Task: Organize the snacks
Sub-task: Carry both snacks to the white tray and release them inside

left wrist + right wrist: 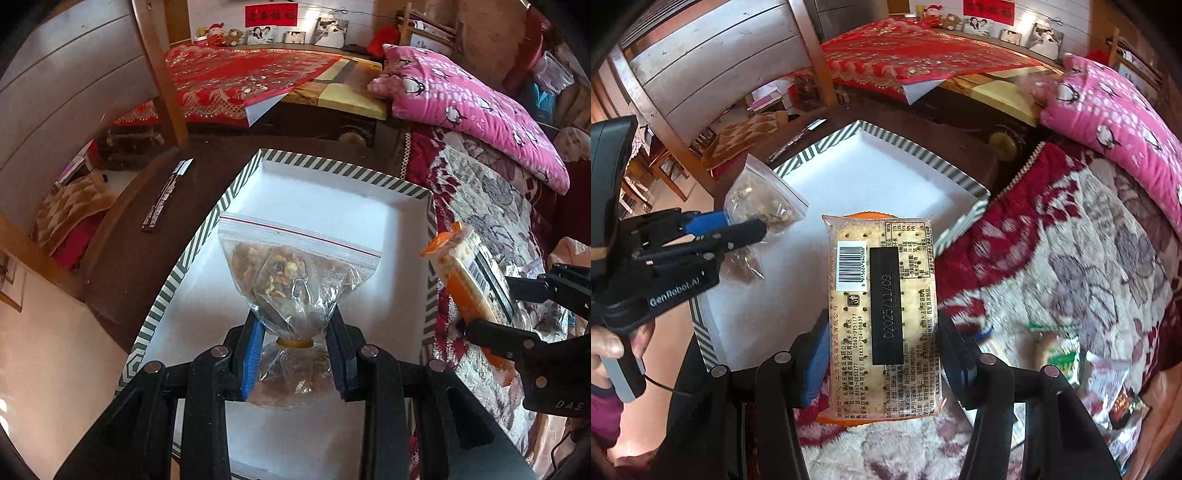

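My left gripper (pixel 295 325) is shut on a clear zip bag of nuts (pixel 291 277), pinched at its rubber-banded neck, and holds it over the white inside of a striped-rim box (pixel 207 236). My right gripper (pixel 882 332) is shut on an orange cracker packet (pixel 882 295), barcode side up, hanging over the box's right rim and the blanket. In the right wrist view the left gripper (pixel 750 225) and its zip bag (pixel 761 199) show at the left over the box (pixel 960 177). In the left wrist view the right gripper (pixel 487 306) holds the packet (pixel 465 273) just right of the box.
The box sits on a dark round table (pixel 122 258) beside a flowered blanket (pixel 1052 258). More snack packets (pixel 1063 358) lie on the blanket at the right. A dark flat strip (pixel 166 195) lies on the table left of the box. A pink pillow (pixel 472 107) lies behind.
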Available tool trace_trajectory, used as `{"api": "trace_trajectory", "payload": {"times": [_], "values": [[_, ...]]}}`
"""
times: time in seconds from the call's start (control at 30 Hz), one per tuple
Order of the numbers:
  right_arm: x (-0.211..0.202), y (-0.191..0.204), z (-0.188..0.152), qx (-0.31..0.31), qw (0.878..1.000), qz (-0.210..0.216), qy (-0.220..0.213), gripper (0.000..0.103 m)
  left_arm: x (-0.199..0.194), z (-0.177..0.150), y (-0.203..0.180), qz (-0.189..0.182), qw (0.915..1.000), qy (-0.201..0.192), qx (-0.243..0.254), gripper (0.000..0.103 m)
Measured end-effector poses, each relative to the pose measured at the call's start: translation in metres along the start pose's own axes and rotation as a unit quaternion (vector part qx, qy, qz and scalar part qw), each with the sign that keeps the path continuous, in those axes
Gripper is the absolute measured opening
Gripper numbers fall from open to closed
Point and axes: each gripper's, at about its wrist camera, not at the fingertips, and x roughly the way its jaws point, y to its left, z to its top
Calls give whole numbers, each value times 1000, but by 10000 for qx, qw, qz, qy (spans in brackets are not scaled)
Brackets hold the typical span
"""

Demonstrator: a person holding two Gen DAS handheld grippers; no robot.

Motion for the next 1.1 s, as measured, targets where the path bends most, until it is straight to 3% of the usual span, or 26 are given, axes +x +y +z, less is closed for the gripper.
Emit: {"api": "trace_trajectory", "payload": {"times": [0.8,0.9,1.1], "values": [[69,19,65,-132,9992,140,358,58,33,2,30,258,9985,319,-373,31],[78,20,70,-119,9989,176,413,50,37,2,30,255,9982,375,-397,31],[87,21,68,-85,9980,277,559,49,45,-1,34,295,9973,482,-471,32]]}}
